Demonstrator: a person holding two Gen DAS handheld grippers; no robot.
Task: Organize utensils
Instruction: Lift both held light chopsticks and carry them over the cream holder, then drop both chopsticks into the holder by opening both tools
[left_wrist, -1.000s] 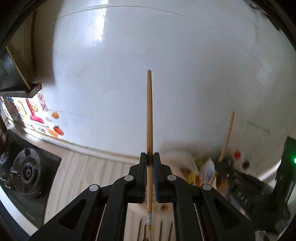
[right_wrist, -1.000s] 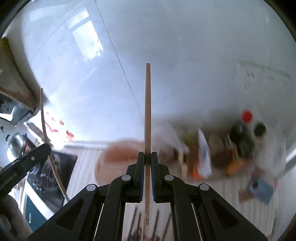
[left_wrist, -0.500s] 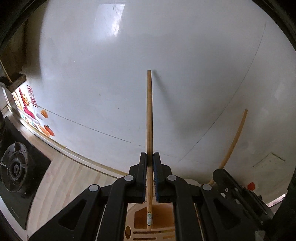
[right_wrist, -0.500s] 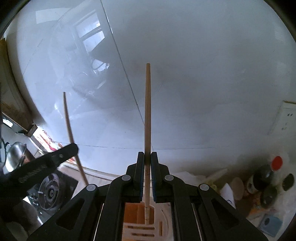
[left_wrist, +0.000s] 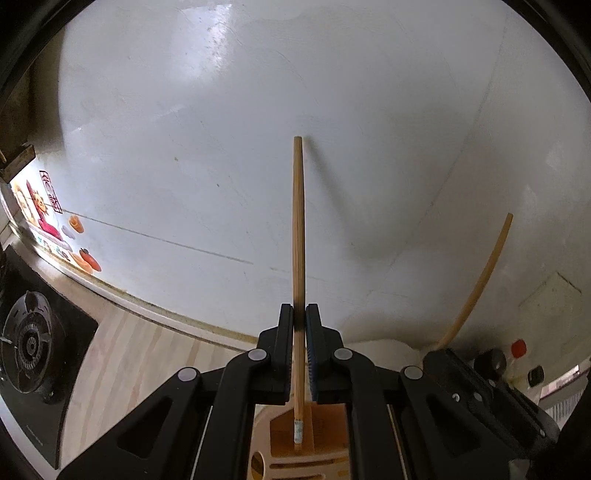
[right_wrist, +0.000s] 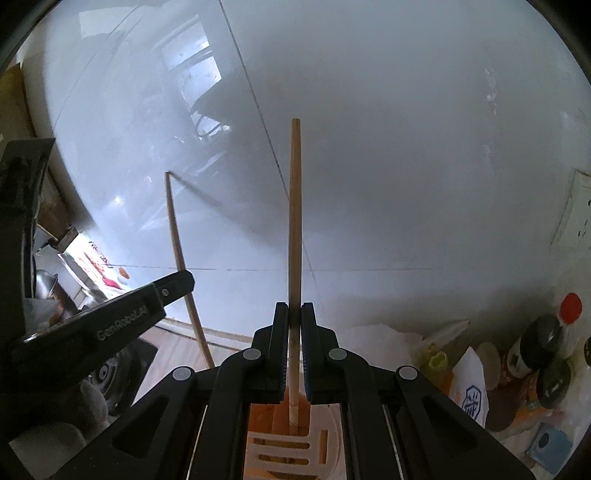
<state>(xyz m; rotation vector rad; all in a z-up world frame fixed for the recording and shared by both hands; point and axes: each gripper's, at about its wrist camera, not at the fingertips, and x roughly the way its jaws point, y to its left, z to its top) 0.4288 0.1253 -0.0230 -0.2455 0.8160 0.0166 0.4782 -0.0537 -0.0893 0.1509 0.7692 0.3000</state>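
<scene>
My left gripper (left_wrist: 299, 317) is shut on a wooden chopstick (left_wrist: 298, 229) held upright, its lower tip inside an orange compartment of the utensil holder (left_wrist: 325, 439) below. My right gripper (right_wrist: 294, 315) is shut on a second wooden chopstick (right_wrist: 294, 221), also upright, its tip over the orange compartment of the same holder (right_wrist: 291, 448). Each view shows the other gripper and its chopstick: the right one at the right of the left wrist view (left_wrist: 476, 291), the left one at the left of the right wrist view (right_wrist: 181, 258).
A white tiled wall (left_wrist: 258, 166) fills the background close ahead. A gas stove burner (left_wrist: 29, 343) sits on the wooden counter at the left. Sauce bottles (right_wrist: 543, 354) and packets (right_wrist: 471, 387) crowd the counter at the right.
Both grippers have swung from the cluttered counter toward the wall and now stand over the utensil holder. The chopstick tips have come down into the holder's orange compartment.
</scene>
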